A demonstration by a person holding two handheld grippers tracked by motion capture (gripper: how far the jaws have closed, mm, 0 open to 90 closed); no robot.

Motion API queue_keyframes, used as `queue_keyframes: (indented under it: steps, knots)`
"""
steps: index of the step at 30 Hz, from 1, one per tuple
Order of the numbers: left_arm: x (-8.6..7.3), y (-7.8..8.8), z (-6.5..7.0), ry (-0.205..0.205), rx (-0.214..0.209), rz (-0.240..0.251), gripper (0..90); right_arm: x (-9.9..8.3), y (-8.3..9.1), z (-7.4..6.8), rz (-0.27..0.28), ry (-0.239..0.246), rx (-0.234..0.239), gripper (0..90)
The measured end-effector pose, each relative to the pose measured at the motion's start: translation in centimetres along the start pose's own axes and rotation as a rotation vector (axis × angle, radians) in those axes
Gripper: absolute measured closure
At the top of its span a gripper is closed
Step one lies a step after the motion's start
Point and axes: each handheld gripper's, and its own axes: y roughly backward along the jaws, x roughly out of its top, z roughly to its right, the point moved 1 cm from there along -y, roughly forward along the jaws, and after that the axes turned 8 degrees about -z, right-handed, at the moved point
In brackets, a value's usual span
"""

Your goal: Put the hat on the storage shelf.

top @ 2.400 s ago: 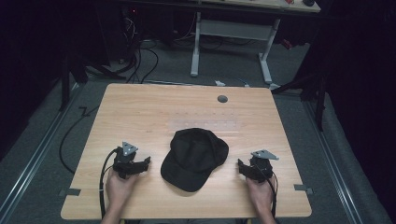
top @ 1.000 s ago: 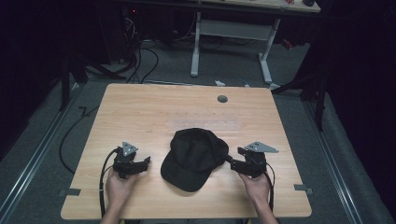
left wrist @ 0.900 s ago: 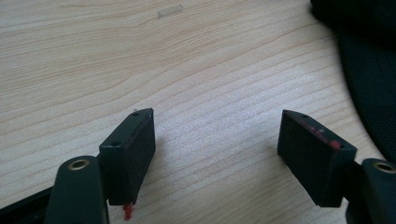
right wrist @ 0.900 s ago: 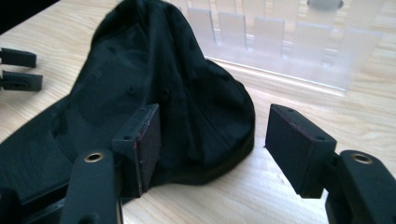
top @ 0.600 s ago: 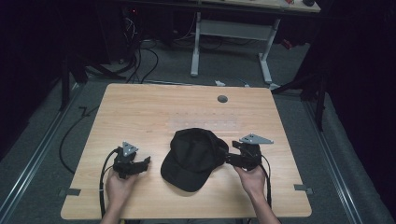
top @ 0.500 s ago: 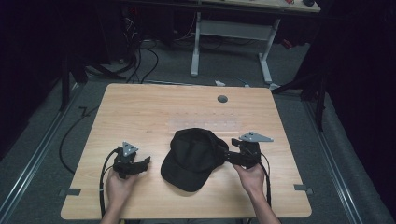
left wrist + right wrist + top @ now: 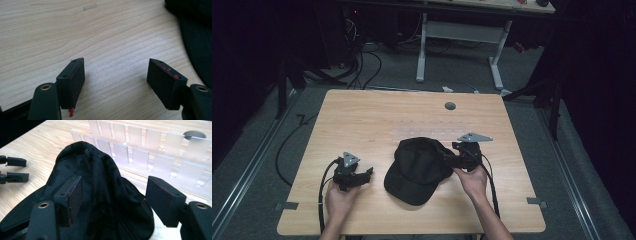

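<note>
A black cap (image 7: 419, 170) lies at the middle of the wooden table (image 7: 377, 120), its brim toward the front edge. My right gripper (image 7: 448, 160) is at the cap's right side, pointing left. In the right gripper view the right gripper (image 7: 115, 182) is open, with the cap's raised crown (image 7: 105, 195) between the jaws. The left pad (image 7: 75, 195) lies against the fabric and the right pad (image 7: 162, 192) stands apart from it. My left gripper (image 7: 368, 173) rests left of the cap, open over bare wood (image 7: 116, 62), with the cap's edge (image 7: 197, 37) to its right.
Rows of clear tape strips (image 7: 140, 150) are stuck on the table behind the cap. A round cable hole (image 7: 450, 106) sits near the far edge. The left gripper (image 7: 12, 170) shows beyond the cap. A desk frame (image 7: 462, 35) and cables (image 7: 362, 60) are on the floor beyond.
My right gripper has moved left and forward from the table's front right until its jaws straddle the cap's crown. The left gripper has stayed put.
</note>
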Motion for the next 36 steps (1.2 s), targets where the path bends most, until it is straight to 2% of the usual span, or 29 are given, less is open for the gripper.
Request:
queue_keyframes:
  steps: [5, 10, 18, 21, 22, 24, 32, 36]
  knots:
    - [0.0, 0.0, 0.0, -0.001, -0.001, -0.001, 30.7, 0.6, -1.1, -0.1, -0.022, 0.015, -0.004, 29.9]
    - [0.0, 0.0, 0.0, -0.004, -0.001, -0.004, 29.9, 0.9, -1.9, 0.0, -0.028, -0.009, -0.001, 30.4]
    - [0.0, 0.0, 0.0, -0.005, -0.002, -0.004, 29.5, 1.1, -3.2, 0.1, -0.064, -0.012, 0.0, 34.7]
    - [0.0, 0.0, 0.0, -0.005, -0.002, -0.004, 29.5, 1.0, -3.7, 0.1, -0.083, -0.019, -0.002, 40.4]
    - [0.0, 0.0, 0.0, -0.005, -0.002, -0.004, 29.5, 1.0, -3.9, 0.2, -0.086, -0.024, 0.007, 46.2]
    - [0.0, 0.0, 0.0, -0.005, -0.002, -0.004, 29.5, 1.0, -3.9, 0.2, -0.089, -0.029, 0.014, 49.0]
    - [0.0, 0.0, 0.0, -0.005, -0.002, -0.004, 29.5, 0.9, -4.1, 0.0, -0.101, 0.006, 0.036, 73.3]
    - [0.0, 0.0, 0.0, -0.005, -0.002, -0.004, 29.5, 0.8, -4.0, 0.0, -0.095, 0.017, 0.051, 80.3]
